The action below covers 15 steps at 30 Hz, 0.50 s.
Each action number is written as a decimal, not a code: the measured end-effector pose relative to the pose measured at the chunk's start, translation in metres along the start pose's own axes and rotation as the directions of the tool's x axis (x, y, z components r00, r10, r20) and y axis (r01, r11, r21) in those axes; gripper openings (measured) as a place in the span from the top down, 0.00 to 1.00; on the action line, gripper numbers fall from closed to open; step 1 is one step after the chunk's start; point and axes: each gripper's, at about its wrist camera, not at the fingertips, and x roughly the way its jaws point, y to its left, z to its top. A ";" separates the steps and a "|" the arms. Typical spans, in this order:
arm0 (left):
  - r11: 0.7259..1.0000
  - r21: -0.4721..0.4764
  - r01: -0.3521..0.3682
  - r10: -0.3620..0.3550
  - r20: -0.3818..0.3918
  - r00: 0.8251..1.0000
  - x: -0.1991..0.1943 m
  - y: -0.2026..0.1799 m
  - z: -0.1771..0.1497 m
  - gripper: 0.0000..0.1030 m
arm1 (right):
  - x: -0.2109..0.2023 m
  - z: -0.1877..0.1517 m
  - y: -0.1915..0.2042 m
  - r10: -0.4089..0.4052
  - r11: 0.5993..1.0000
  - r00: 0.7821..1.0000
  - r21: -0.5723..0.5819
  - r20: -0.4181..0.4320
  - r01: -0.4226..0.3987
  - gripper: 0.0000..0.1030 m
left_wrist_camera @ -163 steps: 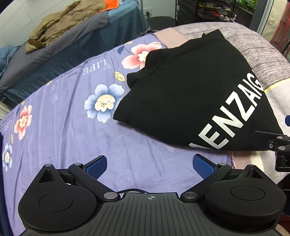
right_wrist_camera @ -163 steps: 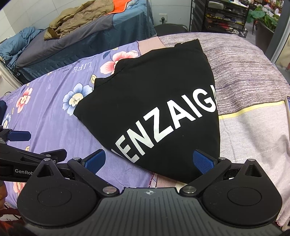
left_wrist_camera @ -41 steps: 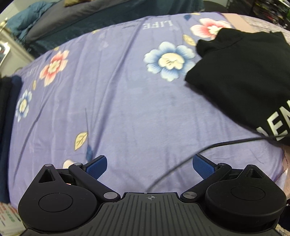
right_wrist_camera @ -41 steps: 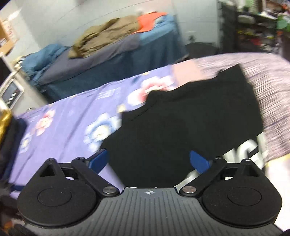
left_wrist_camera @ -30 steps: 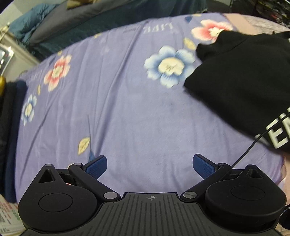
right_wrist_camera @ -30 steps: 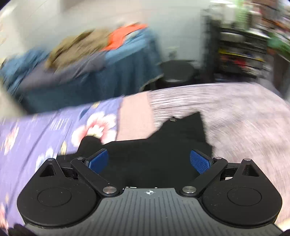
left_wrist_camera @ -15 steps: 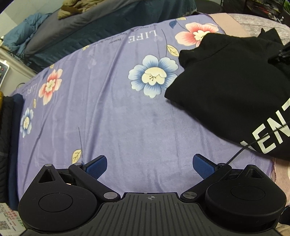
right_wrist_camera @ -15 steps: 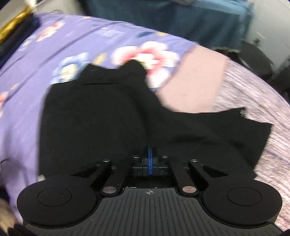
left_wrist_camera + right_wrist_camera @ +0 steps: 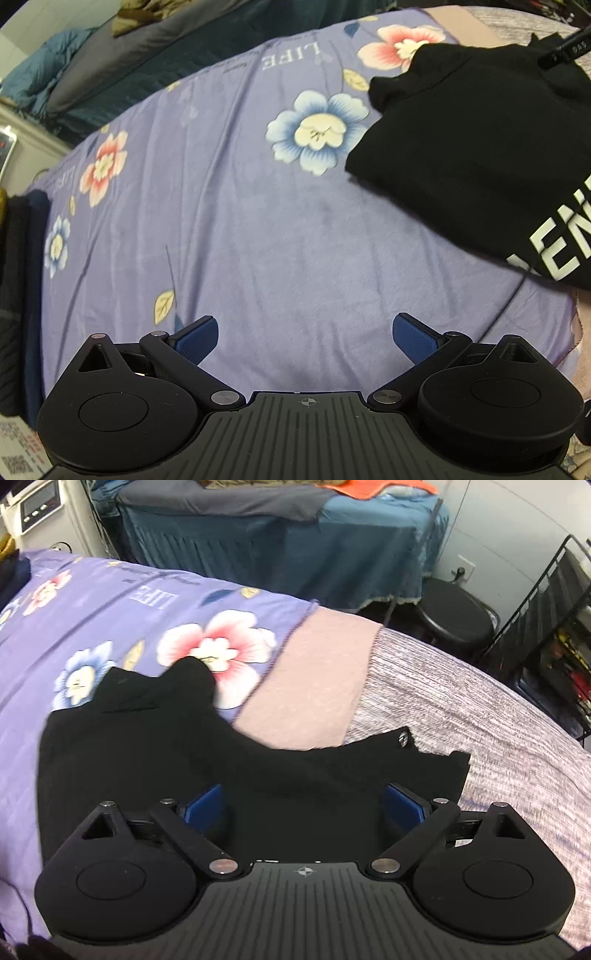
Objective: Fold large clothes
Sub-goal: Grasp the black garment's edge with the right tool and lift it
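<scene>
A black shirt (image 9: 155,753) is spread on the bed (image 9: 229,221), partly folded. The right gripper (image 9: 303,805) is held low over the shirt's far edge, its fingers apart with cloth between them but not squeezed. The left gripper (image 9: 303,332) is held over bare sheet, fingers apart, empty. Next, the loose edge probably needs to be pinched and laid over. "LIFE" is printed on the sheet, and white letters "EN" can be read on the shirt.

The folded shirt (image 9: 476,147) lies on the flowered sheet (image 9: 240,221), to the right of the left gripper (image 9: 301,338); the right gripper (image 9: 303,805) sits over the shirt; another bed (image 9: 277,535) stands behind.
</scene>
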 end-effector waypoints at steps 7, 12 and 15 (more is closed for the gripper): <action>0.999 -0.039 -0.001 0.001 -0.015 1.000 0.004 0.008 -0.003 0.00 | 0.033 -0.007 0.028 0.114 0.987 0.985 -0.096 -0.128 -0.127 0.78; 0.999 -0.037 0.022 -0.022 -0.001 1.000 0.005 0.007 0.001 0.00 | 0.001 -0.012 0.056 0.258 0.948 0.947 -0.141 -0.190 -0.286 0.98; 0.999 -0.020 0.041 -0.040 0.009 0.999 0.005 0.005 0.003 0.00 | -0.025 -0.015 0.066 0.283 0.937 0.946 -0.167 -0.159 -0.308 0.98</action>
